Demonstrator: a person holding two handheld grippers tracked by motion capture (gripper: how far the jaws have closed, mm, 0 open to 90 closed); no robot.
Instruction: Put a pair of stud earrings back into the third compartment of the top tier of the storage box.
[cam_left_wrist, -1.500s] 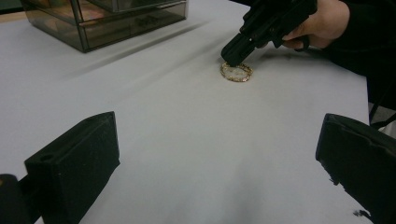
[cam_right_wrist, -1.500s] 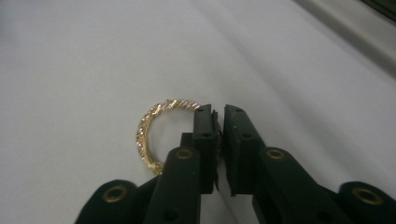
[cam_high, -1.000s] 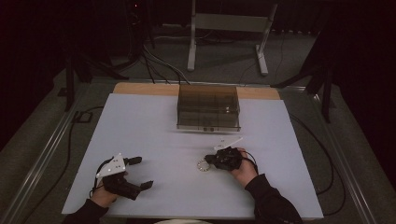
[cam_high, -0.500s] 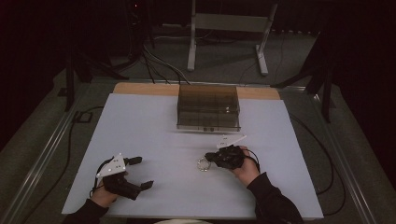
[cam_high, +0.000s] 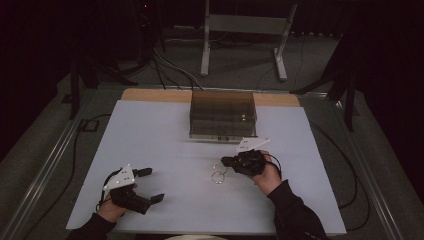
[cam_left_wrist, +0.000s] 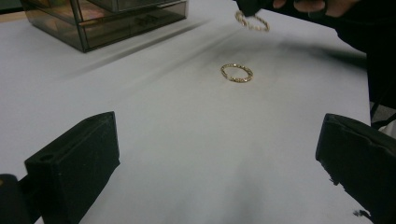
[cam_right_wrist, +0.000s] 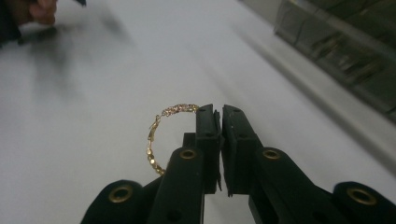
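Right gripper (cam_right_wrist: 219, 112) has its jaws pinched nearly together on a gold hoop (cam_right_wrist: 161, 133), holding it clear of the table (cam_high: 165, 135), a little in front of the smoky box (cam_high: 222, 115). A second hoop (cam_left_wrist: 236, 73) lies flat on the table just below it. Left gripper (cam_high: 150, 185) sits low near the front edge, jaws wide open, nothing in them.

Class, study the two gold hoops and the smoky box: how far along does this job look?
Done: the right gripper has clamped one gold hoop and holds it off the white table. In hand: carrying that hoop, apparently toward the smoky drawer box. Left: the second hoop lies on the table, the box looks closed, and the left gripper rests open.
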